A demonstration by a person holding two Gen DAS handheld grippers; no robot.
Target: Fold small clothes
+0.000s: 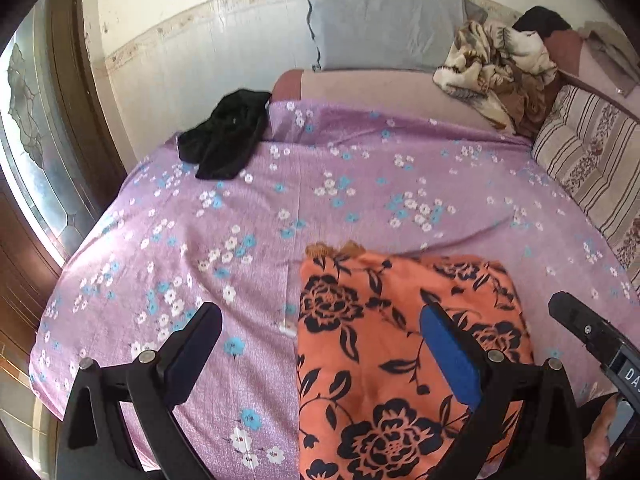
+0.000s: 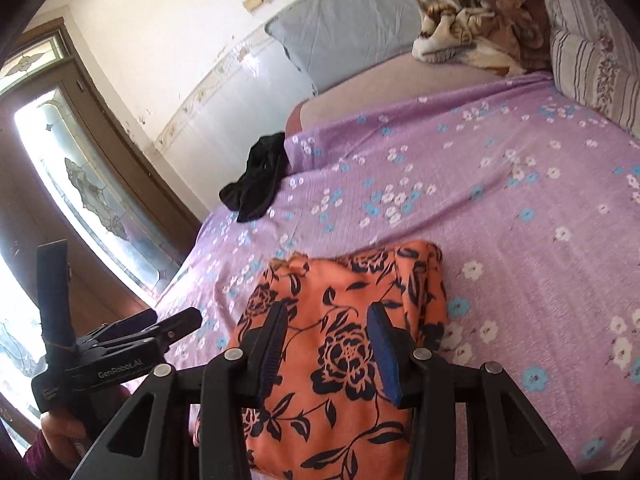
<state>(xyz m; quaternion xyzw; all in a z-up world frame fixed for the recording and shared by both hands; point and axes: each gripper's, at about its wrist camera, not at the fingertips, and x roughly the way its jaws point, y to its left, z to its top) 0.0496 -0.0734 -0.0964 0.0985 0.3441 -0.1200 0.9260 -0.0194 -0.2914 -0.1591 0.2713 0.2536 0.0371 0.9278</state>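
Note:
A folded orange cloth with black flowers (image 1: 384, 360) (image 2: 340, 340) lies on the purple flowered sheet (image 1: 240, 208) (image 2: 500, 200) near the bed's front edge. My left gripper (image 1: 320, 332) (image 2: 124, 282) is wide open, its right finger over the cloth's middle and its left finger over bare sheet. My right gripper (image 2: 328, 328) hovers over the cloth with its jaws half apart and nothing pinched between the pads; one of its fingers (image 1: 576, 324) shows at the right edge of the left wrist view. A crumpled black garment (image 1: 228, 136) (image 2: 260, 180) lies at the far left corner.
A grey pillow (image 1: 384, 24) (image 2: 340, 32) leans on the wall. A crumpled tan blanket (image 1: 496, 68) (image 2: 468, 12) and a striped cushion (image 1: 588, 168) (image 2: 592, 48) sit at the far right. A glazed wooden door (image 1: 28, 140) (image 2: 80, 168) stands left of the bed.

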